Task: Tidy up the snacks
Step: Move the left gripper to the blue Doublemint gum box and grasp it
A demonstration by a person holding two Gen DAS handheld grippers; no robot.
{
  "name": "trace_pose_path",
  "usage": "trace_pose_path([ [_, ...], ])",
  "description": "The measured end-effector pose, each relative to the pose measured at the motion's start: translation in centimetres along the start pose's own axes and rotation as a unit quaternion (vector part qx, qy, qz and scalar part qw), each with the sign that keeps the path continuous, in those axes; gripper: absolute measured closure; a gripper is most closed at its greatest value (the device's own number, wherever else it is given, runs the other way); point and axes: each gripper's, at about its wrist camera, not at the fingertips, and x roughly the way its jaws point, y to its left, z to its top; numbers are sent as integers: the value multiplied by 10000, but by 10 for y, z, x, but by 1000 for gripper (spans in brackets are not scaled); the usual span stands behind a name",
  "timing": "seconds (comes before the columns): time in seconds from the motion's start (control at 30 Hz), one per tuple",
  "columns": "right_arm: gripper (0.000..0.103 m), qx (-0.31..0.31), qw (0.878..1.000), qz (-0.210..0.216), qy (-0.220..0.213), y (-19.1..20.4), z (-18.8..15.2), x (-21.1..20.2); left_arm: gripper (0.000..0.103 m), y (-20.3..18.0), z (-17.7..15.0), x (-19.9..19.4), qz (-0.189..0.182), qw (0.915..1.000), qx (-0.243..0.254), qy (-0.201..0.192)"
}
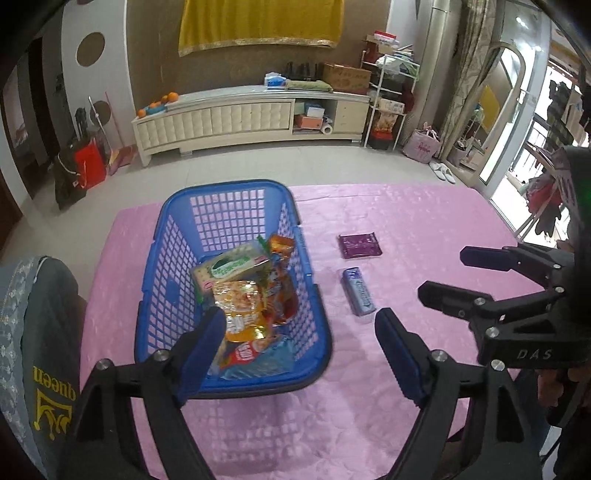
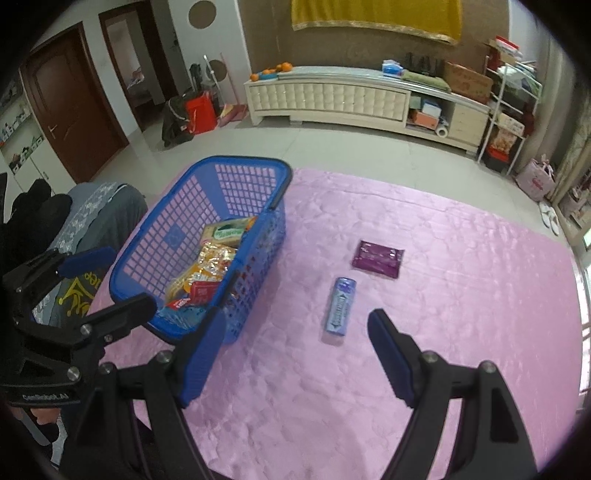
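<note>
Table: a pink patterned cloth [image 2: 424, 332] covers the surface on which everything stands.
Basket: a blue plastic basket [image 1: 173, 258] with lattice walls sits on the left part of the cloth, its handle folded down along the rim.
Basket contents: several snack packs are piled inside, among them a pale cracker pack with a green label [image 1: 232, 266], a clear yellow-orange bag [image 1: 242, 310] below it, and a red and orange wrapper [image 1: 282, 280] against the right wall; a light blue pack [image 1: 258, 363] lies at the near end.
Purple packet: a flat purple packet [image 2: 377, 258] lies on the cloth to the right of the basket, well apart from it.
Blue pack: a slim blue-grey pack [image 2: 340, 310] lies just nearer than the purple packet, not touching it, its long side pointing away from the camera.
Left gripper: the left gripper [image 1: 301, 354] hangs over the near end of the basket, its blue pads spread wide with nothing between them.
Right gripper: the right gripper [image 2: 297, 354] hangs above bare cloth just nearer than the blue-grey pack, its blue pads spread wide and empty.
Chair: a grey chair back with yellow "queen" lettering [image 1: 55, 387] stands at the left edge of the table.
Room: a cream low cabinet [image 1: 251, 114] runs along the far wall, with a yellow cloth [image 1: 258, 22] hanging above it.
</note>
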Motion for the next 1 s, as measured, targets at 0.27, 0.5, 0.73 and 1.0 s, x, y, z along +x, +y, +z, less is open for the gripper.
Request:
trace_pose_path([
  [0.27, 21, 240, 9995, -11, -195, -35, -19, -28, 22, -36, 0, -5, -45, 9999, 137, -90],
  [0.5, 21, 498, 9987, -88, -79, -75, -32, -23, 22, -66, 6, 12, -108, 9996, 259, 33],
  [0.73, 21, 662, 9978, -66, -25, -109, -38, -14, 22, -95, 13, 48, -137, 9985, 381, 355],
  [1.0, 21, 885, 9959, -33, 158, -147, -42, 12, 22, -115, 19, 104, -50, 9954, 445, 848],
])
